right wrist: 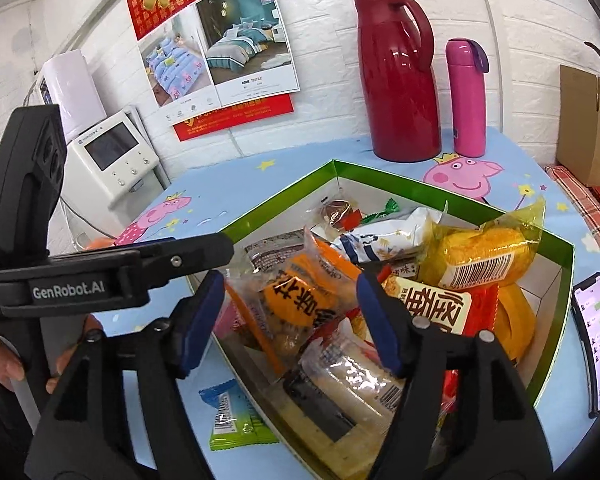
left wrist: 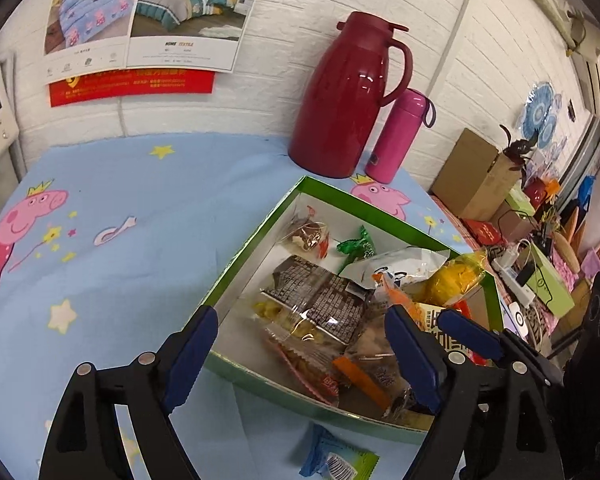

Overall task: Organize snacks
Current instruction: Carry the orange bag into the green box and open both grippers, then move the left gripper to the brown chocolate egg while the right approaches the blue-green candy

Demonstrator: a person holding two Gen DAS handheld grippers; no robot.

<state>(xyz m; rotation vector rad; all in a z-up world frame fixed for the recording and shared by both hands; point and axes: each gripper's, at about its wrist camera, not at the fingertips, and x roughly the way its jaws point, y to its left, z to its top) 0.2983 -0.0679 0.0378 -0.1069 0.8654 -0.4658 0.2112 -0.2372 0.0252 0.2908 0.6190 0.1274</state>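
A green-rimmed cardboard box (left wrist: 256,236) (right wrist: 420,182) on the blue cartoon tablecloth holds several wrapped snacks: a dark brown packet (left wrist: 316,300), a yellow packet (right wrist: 480,256), an orange packet (right wrist: 300,296) and a green candy (left wrist: 356,246). My left gripper (left wrist: 300,320) is open over the box's near left corner, holding nothing. My right gripper (right wrist: 288,284) is open just above the orange packet, and nothing is clamped between its pads. One blue-and-green snack packet (left wrist: 336,460) (right wrist: 232,416) lies on the cloth outside the box's near wall.
A dark red jug (right wrist: 400,80) and a pink bottle (right wrist: 466,96) stand behind the box by the white brick wall. A lit phone (right wrist: 596,340) lies right of the box. A white machine (right wrist: 112,156) stands off the table's left end, cardboard boxes (left wrist: 472,172) to the right.
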